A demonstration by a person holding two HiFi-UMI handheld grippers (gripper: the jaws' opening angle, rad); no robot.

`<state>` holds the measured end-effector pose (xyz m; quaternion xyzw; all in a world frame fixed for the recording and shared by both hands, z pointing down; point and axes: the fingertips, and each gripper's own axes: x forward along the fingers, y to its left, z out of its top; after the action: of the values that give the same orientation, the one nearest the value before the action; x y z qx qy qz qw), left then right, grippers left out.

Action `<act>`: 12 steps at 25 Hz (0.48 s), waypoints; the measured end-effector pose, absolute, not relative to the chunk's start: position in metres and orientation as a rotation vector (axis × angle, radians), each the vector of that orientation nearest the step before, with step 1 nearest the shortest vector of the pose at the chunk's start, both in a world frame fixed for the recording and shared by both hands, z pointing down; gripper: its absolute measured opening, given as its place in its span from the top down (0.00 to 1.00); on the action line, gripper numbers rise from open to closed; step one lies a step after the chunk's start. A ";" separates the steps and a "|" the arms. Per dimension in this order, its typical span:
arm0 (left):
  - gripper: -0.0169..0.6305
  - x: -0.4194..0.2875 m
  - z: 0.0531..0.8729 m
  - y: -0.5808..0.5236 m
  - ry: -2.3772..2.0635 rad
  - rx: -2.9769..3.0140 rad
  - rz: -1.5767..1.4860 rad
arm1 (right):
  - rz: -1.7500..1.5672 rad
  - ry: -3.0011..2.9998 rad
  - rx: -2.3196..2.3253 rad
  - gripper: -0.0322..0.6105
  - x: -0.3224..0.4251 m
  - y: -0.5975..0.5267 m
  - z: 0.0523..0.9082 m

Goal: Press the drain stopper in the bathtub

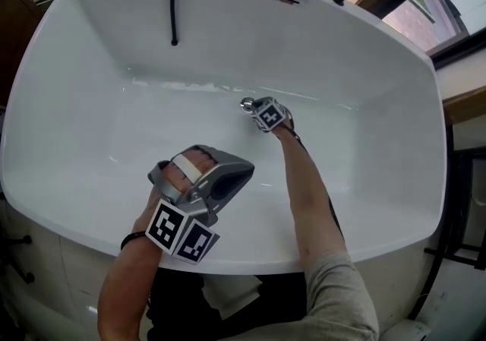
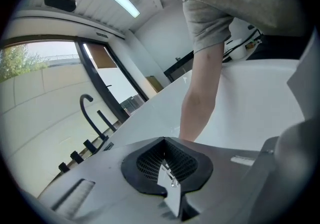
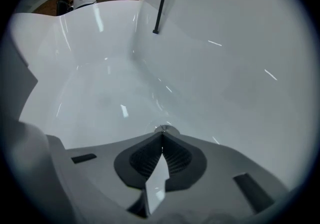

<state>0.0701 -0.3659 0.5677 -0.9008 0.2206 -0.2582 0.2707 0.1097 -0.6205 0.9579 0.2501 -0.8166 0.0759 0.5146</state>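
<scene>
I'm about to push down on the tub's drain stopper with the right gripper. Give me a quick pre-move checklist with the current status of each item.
1. Right gripper jaws together, nothing between them: ok.
2. Chrome drain stopper lies just beyond the right gripper's tips, lined up with them: ok.
3. Tips touching the stopper: cannot tell.
4. Stopper up or already pressed down: cannot tell.
5. Left gripper shut and empty, held over the bathtub's near side, away from the drain: ok.
6. Black hose hangs on the far wall, clear of the drain: ok.
</scene>
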 end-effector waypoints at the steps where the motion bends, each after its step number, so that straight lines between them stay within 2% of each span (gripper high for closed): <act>1: 0.98 0.072 0.571 -0.364 0.573 -2.423 -0.706 | 0.189 -1.970 0.593 0.95 0.107 -0.621 0.966; 12: 0.98 0.078 0.576 -0.354 0.491 -2.402 -0.743 | 0.131 -1.927 0.592 0.95 0.094 -0.632 1.016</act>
<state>0.0781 -0.3536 0.5761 -0.8985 0.1837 -0.2779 0.2859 0.0941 -0.6321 1.0161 0.2480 -0.8079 0.0548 0.5318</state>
